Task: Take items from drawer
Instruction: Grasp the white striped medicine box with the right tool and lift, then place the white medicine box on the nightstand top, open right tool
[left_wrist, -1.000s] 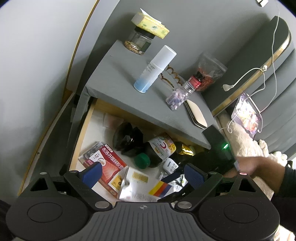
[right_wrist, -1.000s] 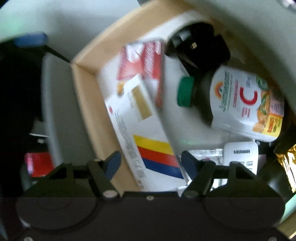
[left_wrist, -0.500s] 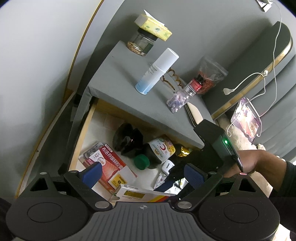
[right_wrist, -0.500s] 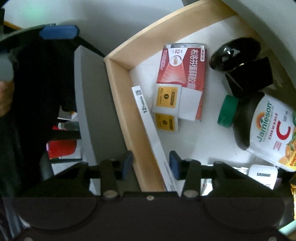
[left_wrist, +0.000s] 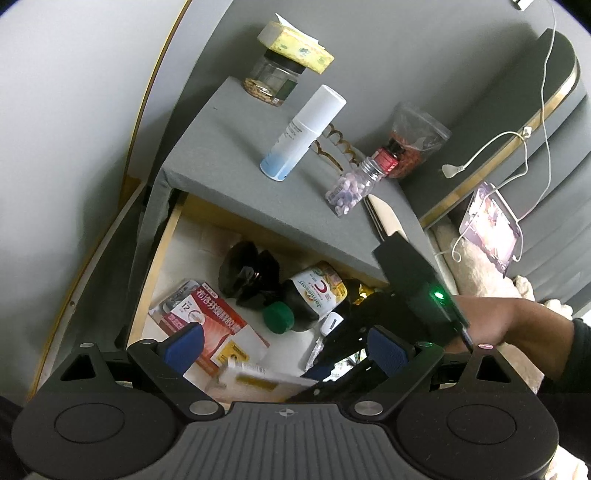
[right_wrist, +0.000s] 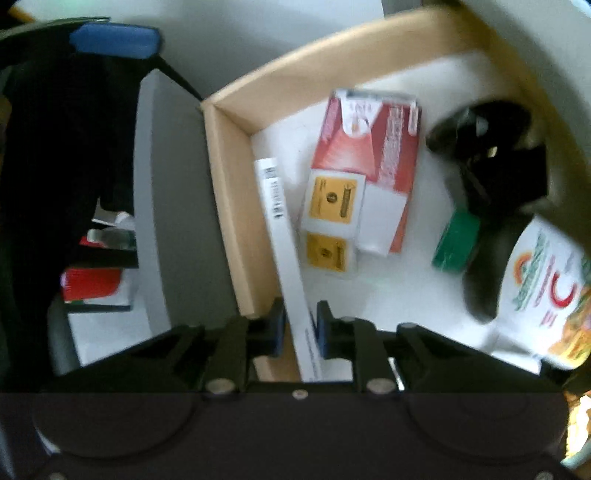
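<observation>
The open wooden drawer (right_wrist: 236, 206) holds a red medicine box (right_wrist: 373, 147), small yellow-labelled packets (right_wrist: 330, 201), a black bag (right_wrist: 491, 155) and a dark vitamin bottle with a green cap (right_wrist: 532, 280). My right gripper (right_wrist: 298, 326) is shut on a flat white box (right_wrist: 284, 236), held on edge near the drawer's front wall. In the left wrist view the white box (left_wrist: 258, 380) shows low between my open, empty left gripper's (left_wrist: 284, 341) fingers, and the right gripper (left_wrist: 413, 288) reaches in from the right. The drawer (left_wrist: 159, 266) lies below the grey nightstand top.
On the nightstand top (left_wrist: 229, 166) stand a white spray bottle (left_wrist: 303, 133), a glass jar (left_wrist: 269, 81) with a yellow sponge on it, a pill bottle (left_wrist: 354, 184) and a plastic bag (left_wrist: 413, 144). A headboard, cable and bedding are at the right.
My right gripper has closed on the white box, turned it on edge and lifted it off the drawer floor. The packets beneath it are uncovered. The left gripper has stayed in place.
</observation>
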